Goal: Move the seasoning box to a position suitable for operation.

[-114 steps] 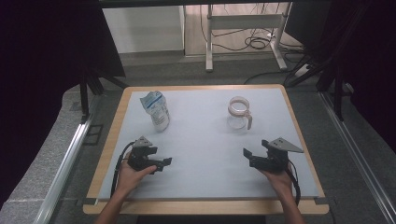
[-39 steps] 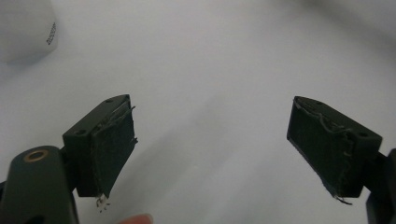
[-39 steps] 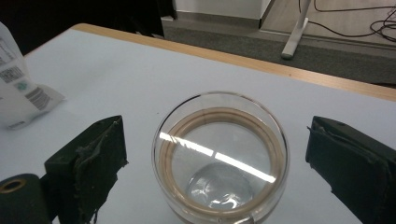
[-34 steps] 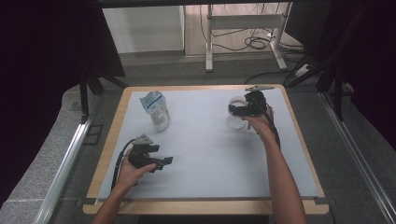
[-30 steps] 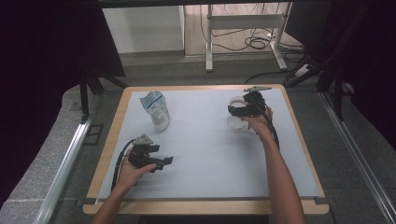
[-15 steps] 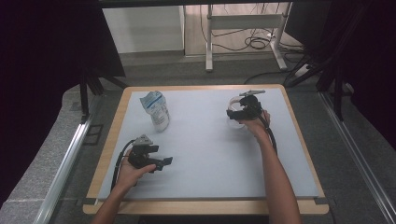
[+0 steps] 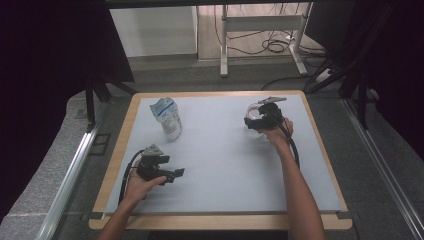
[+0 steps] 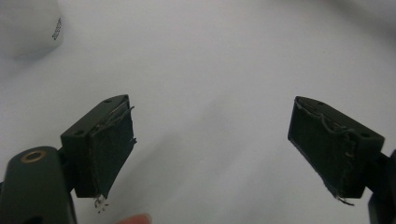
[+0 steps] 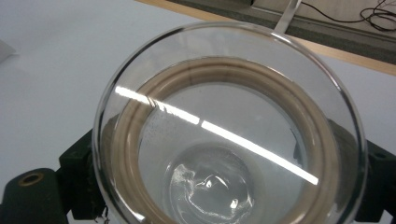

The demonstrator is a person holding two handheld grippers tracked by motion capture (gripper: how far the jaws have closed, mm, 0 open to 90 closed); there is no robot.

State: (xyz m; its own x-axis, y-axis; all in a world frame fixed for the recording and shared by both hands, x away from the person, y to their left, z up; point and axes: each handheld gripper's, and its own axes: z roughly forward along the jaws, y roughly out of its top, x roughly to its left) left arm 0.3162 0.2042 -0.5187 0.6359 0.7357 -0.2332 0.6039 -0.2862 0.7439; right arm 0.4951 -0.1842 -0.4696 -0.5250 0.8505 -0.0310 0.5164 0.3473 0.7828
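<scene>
The table [image 7: 220, 200] is a pale sheet in a wooden frame, and the working items sit toward its far edge, leaving the near half free for the person's forearms to come in.

The crumpled plastic bottle [image 7: 167, 117] stands at far left, well apart from both grippers and untouched. It appears to be parked there until a later step calls for it.

The glass jar [image 7: 256, 120] stands at far right, near the far edge. In the right gripper view its wide clear rim [image 9: 229, 126] and a tan ring just inside the mouth fill the frame, seen from above. The camera looks straight down into it, which suggests the approach is made over the mouth so that the jaws can straddle the body.

The right gripper [image 7: 260, 121] is at the jar, its jaws standing one on each side of the glass wall. They have just been closing onto the jar and stand wide because the jar is wide. Contact of the pads with the glass cannot be confirmed through the glass; judged a grasp forming, not yet proven.

The left gripper [image 7: 172, 175] rests low at the near left, held idle — jaws spread, nothing between them. The left gripper view shows both pads [image 8: 109, 149] apart over bare table.
</scene>
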